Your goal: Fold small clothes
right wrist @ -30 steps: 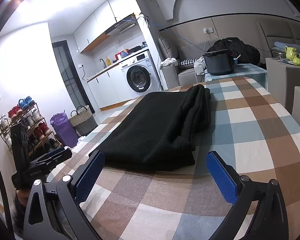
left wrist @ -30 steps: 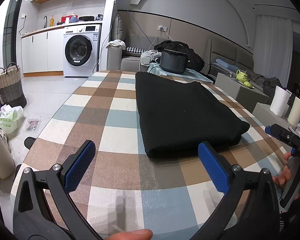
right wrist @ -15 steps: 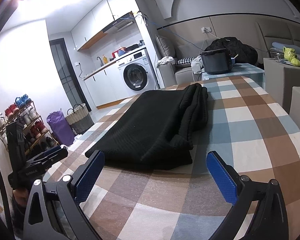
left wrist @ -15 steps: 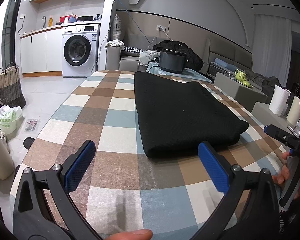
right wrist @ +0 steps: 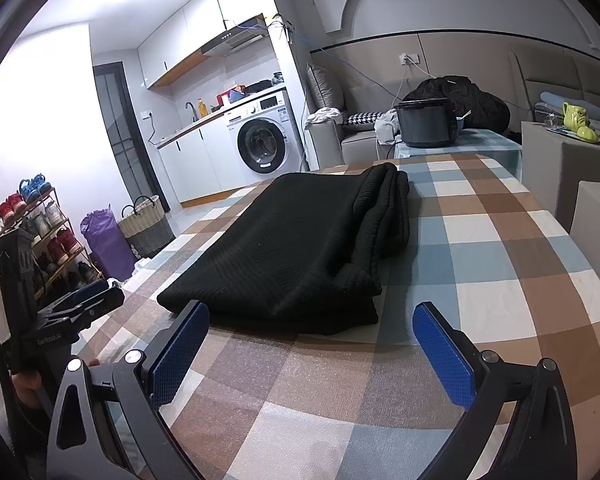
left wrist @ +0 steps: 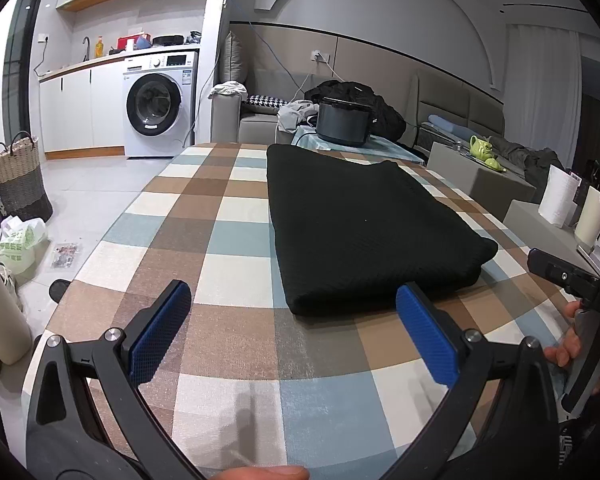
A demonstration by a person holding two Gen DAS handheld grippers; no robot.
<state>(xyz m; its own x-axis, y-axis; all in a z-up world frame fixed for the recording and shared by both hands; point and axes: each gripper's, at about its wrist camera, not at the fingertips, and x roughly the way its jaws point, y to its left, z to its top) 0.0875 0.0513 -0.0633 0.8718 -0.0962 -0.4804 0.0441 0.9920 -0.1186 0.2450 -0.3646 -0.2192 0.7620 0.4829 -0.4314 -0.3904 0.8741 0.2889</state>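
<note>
A folded black sweater lies flat on the checked tablecloth, its long side running away from both cameras. In the right wrist view its stacked layers show along the right edge. The left gripper is over the cloth just short of the sweater's near edge, jaws spread wide and empty; the near left corner of the sweater sits between the lines of its blue pads, ahead of their tips. The right gripper sits likewise before the near edge, jaws wide apart, holding nothing, the sweater just beyond its pads
</note>
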